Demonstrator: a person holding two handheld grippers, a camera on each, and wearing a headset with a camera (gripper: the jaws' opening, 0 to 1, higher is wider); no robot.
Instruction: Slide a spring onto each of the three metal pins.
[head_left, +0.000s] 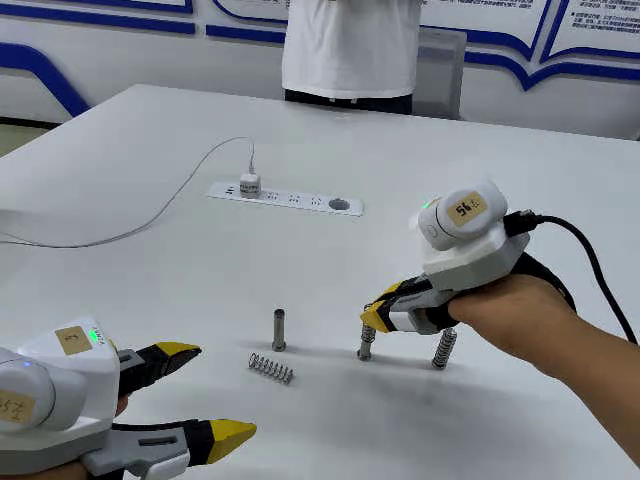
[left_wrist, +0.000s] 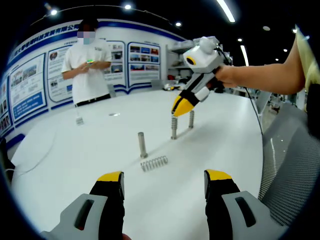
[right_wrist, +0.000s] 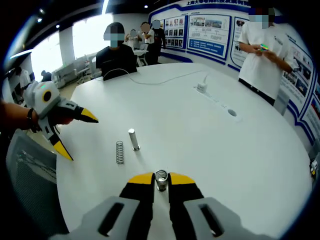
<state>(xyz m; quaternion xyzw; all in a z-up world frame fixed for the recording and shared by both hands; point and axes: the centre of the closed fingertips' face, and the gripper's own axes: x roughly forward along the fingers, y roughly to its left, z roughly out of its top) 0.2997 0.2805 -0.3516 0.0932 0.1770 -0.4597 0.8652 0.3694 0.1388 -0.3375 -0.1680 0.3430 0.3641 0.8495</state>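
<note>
Three metal pins stand on the white table (head_left: 200, 260). The left pin (head_left: 279, 330) (left_wrist: 142, 145) (right_wrist: 133, 139) is bare. A loose spring (head_left: 270, 368) (left_wrist: 154, 162) (right_wrist: 119, 151) lies flat in front of it. The middle pin (head_left: 367, 342) (left_wrist: 174, 127) carries a spring (right_wrist: 161, 180), and my right gripper (head_left: 375, 318) (left_wrist: 181, 106) (right_wrist: 161, 184) is shut on that spring from above. The right pin (head_left: 443, 348) (left_wrist: 191, 119) also wears a spring. My left gripper (head_left: 205, 395) (left_wrist: 165, 179) (right_wrist: 79, 137) hovers open near the table's front edge, short of the loose spring.
A white power strip (head_left: 290, 198) with a plugged-in charger (head_left: 249, 184) and a trailing cable (head_left: 150, 225) lies behind the pins. A person in a white shirt (head_left: 350, 45) stands at the far edge. Other people (right_wrist: 116, 52) sit beyond the table.
</note>
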